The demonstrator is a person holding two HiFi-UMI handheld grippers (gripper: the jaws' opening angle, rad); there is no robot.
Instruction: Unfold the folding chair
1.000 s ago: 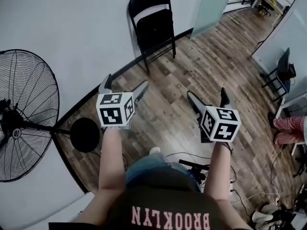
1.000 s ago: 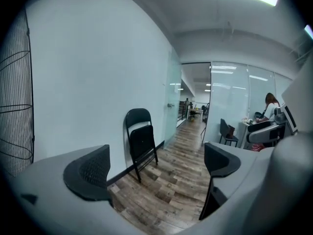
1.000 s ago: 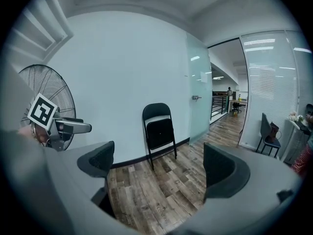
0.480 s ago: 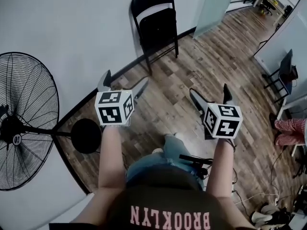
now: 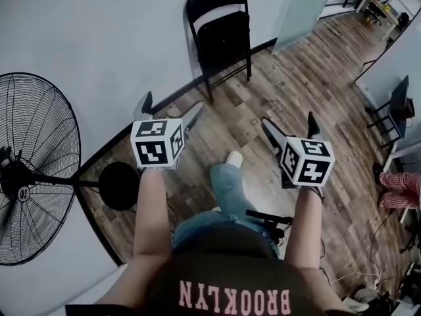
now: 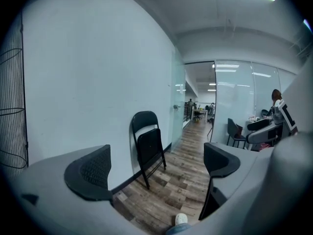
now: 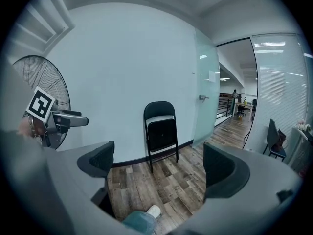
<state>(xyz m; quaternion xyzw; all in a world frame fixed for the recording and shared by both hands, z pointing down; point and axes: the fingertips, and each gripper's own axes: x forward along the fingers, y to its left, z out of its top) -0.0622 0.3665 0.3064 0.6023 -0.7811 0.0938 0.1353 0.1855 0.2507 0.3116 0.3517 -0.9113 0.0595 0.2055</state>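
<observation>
Shirt (image 5: 233, 300): pink "BROOKLYN" lettering, upside down in the head view, nearest the camera.
Left claw (image 5: 172, 108): jaws apart, nothing between them.
Right claw (image 5: 288, 122): jaws apart, holding nothing.
Shoe (image 5: 233, 157): white, on the wooden floor (image 5: 276, 91) between the two claws.
Fan (image 5: 33, 170): large standing fan on the left, its round base near the left claw.
Folding chair (image 5: 222, 31): black, still folded, leaning against the white wall, well ahead of both claws; floorboards lie between.

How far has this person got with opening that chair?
Nothing is done yet: the chair stands folded against the wall, some way ahead. In hand: only the approach, with the left gripper and right gripper open and empty. Left: reaching it, gripping it, swinging the seat down.
</observation>
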